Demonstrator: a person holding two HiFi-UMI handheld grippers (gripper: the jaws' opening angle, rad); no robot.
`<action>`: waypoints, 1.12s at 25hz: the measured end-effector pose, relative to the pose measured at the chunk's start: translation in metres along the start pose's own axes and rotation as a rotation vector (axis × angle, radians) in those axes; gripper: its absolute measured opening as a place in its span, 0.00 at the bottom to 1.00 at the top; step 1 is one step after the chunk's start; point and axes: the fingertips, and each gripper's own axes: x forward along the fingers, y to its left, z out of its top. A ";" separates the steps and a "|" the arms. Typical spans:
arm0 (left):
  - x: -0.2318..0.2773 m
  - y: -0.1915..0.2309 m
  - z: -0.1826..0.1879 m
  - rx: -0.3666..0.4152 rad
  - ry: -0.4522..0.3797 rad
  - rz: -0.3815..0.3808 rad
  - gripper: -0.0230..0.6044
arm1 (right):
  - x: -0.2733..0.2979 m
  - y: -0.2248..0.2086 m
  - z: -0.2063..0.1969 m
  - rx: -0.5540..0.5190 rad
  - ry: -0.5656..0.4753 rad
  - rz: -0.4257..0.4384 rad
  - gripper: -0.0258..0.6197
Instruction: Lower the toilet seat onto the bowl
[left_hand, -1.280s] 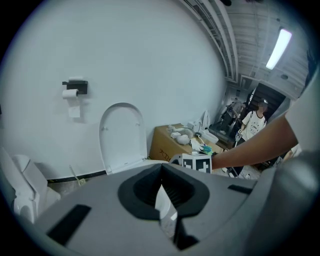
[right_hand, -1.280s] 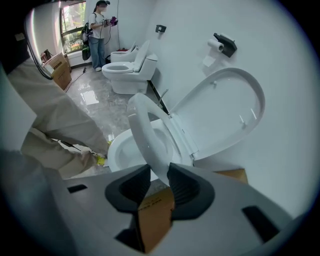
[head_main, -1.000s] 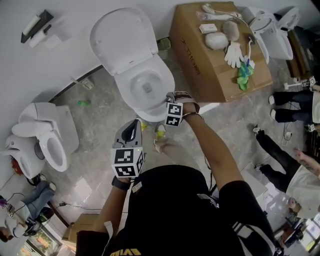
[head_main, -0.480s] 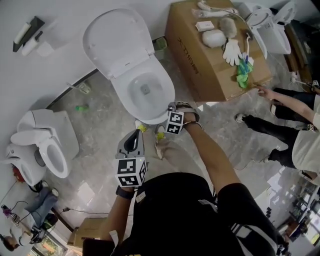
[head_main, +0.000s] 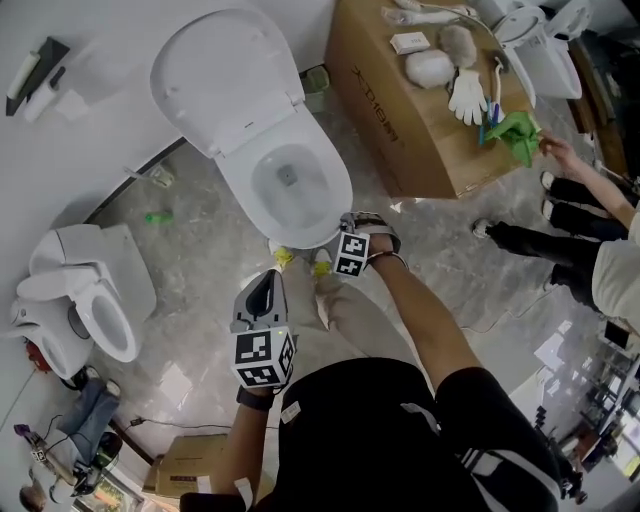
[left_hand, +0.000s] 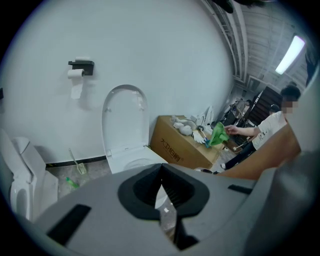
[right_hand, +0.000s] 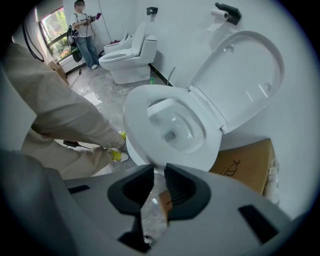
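White toilet seat (head_main: 225, 75) raised against the wall in head view, well beyond both tongs. Bowl (head_main: 338, 190) front edge just ahead of right tongs (head_main: 362, 228); open floor (head_main: 200, 230) beyond left tongs (head_main: 266, 280), cardboard box (head_main: 400, 120) crowding right. Since a second ago, right tongs sunk from over the rim to just off it.

Left gripper view: jaws pressed together, empty, seat upright ahead.

Right gripper view: jaws just been closing, narrow gap, nothing between, bowl edge close beyond.
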 end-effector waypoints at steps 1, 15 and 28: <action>0.001 0.000 -0.001 -0.005 0.001 -0.001 0.06 | 0.003 0.002 -0.003 0.001 0.006 0.004 0.15; 0.032 0.016 -0.016 -0.027 0.043 -0.009 0.06 | 0.046 0.032 -0.016 0.042 0.052 0.051 0.15; 0.061 0.021 -0.041 -0.034 0.104 -0.020 0.06 | 0.089 0.052 -0.027 0.104 0.072 0.078 0.15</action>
